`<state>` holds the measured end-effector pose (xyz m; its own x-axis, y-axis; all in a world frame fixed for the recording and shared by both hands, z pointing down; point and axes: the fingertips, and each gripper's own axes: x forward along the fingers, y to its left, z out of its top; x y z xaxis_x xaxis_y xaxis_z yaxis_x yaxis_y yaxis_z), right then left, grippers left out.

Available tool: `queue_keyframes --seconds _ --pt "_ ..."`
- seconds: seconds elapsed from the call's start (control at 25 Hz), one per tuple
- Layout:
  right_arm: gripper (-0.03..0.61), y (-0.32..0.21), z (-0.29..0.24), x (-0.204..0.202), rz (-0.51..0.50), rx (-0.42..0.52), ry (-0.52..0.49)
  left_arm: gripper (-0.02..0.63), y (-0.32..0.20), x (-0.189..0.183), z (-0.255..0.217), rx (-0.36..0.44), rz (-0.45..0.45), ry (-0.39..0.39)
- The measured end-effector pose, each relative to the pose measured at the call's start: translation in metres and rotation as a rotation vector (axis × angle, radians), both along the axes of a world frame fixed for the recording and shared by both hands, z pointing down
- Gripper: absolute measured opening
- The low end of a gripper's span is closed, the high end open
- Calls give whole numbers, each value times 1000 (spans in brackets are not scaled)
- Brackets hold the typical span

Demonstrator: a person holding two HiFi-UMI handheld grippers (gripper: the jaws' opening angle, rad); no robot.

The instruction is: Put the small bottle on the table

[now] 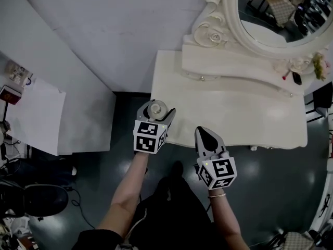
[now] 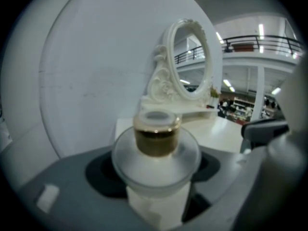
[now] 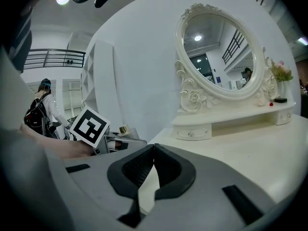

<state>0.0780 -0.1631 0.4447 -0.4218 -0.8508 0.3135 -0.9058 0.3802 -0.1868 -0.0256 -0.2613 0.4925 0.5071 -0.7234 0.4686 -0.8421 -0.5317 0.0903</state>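
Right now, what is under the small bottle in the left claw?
A corner of the white table shows below the small bottle held by the left gripper. Its base is covered, so contact cannot be told.

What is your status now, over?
Left tool shut on small bottle, at left front corner of table, not yet down. Right tool shut, empty. Top bare ahead, mirror at back.

One bottle (image 1: 157, 108), one table (image 1: 234, 113), seemingly one mirror (image 1: 276, 14).
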Motion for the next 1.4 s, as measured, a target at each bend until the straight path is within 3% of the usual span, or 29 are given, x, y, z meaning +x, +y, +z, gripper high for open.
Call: queue_keyframes --seconds 0.32,1.4 --pt "5 -8 7 -2 2 -15 -6 334 -14 13 17 3 43 -61" --pt "5 -26 25 21 6 -57 -31 334 -73 48 48 -21 30 -99"
